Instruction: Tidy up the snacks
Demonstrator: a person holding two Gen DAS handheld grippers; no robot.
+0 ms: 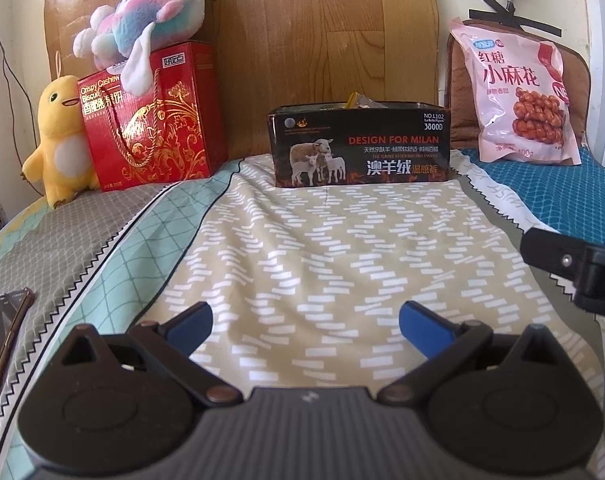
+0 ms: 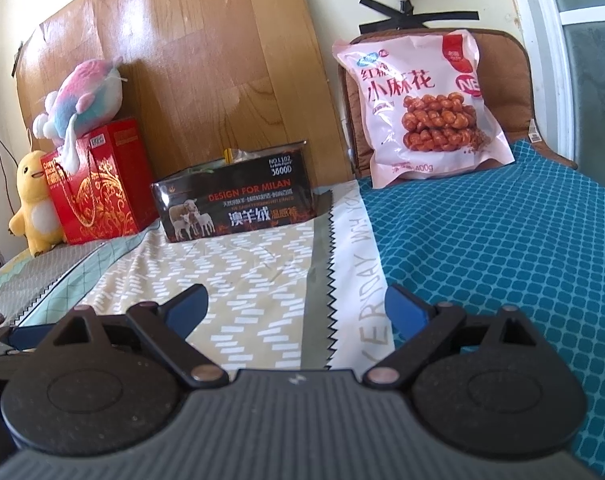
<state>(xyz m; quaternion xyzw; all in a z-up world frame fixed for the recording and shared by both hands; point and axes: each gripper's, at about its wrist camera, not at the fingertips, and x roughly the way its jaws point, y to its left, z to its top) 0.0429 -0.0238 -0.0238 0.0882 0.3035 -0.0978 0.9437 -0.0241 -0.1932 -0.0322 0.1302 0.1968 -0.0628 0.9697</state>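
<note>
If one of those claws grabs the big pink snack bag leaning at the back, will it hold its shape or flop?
The pink snack bag looks like soft, puffy plastic film, so it would probably sag and crinkle. It only leans on the brown cushion, so a push may topple it. The glossy film could slip between fingers.

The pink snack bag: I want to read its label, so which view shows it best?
The right wrist view: the pink snack bag sits larger and nearer the middle. In the left wrist view it is smaller, near the right edge, though whole.
</note>
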